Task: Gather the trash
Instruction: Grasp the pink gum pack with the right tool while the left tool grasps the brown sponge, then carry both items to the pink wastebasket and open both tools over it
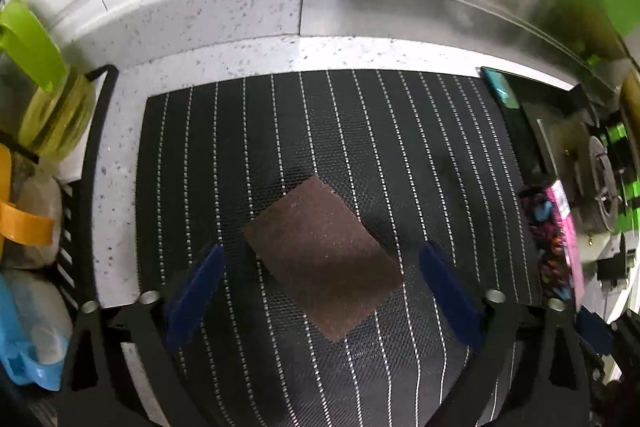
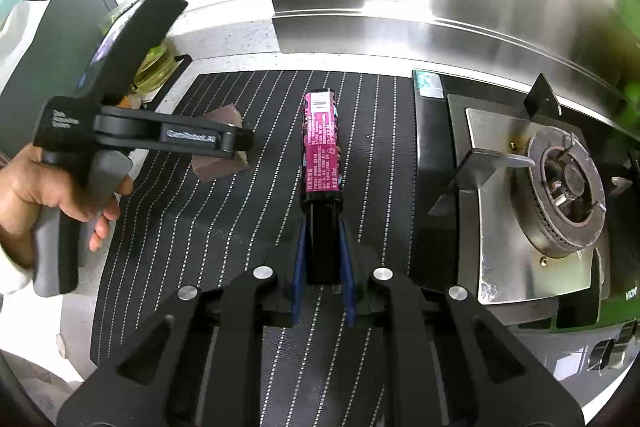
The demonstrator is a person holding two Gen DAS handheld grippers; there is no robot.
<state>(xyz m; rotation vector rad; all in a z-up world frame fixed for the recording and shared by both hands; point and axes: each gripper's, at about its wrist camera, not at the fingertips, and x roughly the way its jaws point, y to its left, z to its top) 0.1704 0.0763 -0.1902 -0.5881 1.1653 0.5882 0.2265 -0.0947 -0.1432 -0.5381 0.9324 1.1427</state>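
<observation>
From the left wrist, the left gripper (image 1: 320, 291) hangs over a black pinstriped mat (image 1: 400, 131), jaws spread wide either side of a brown square scrap (image 1: 322, 259) lying flat and skewed on the mat, touching neither blue pad. A rack of jars (image 1: 44, 163) bounds the left edge; bare speckled counter (image 1: 248, 55) runs behind. At the right edge a pink box (image 1: 562, 239) stands tilted. From the right wrist, the right gripper (image 2: 322, 259) is clamped on that pink box (image 2: 322, 147), which points straight ahead over the mat (image 2: 224, 211). The gas stove (image 2: 560, 179) sits just right; the person's left hand (image 2: 48, 183) holds the other tool above the scrap (image 2: 218, 163).
</observation>
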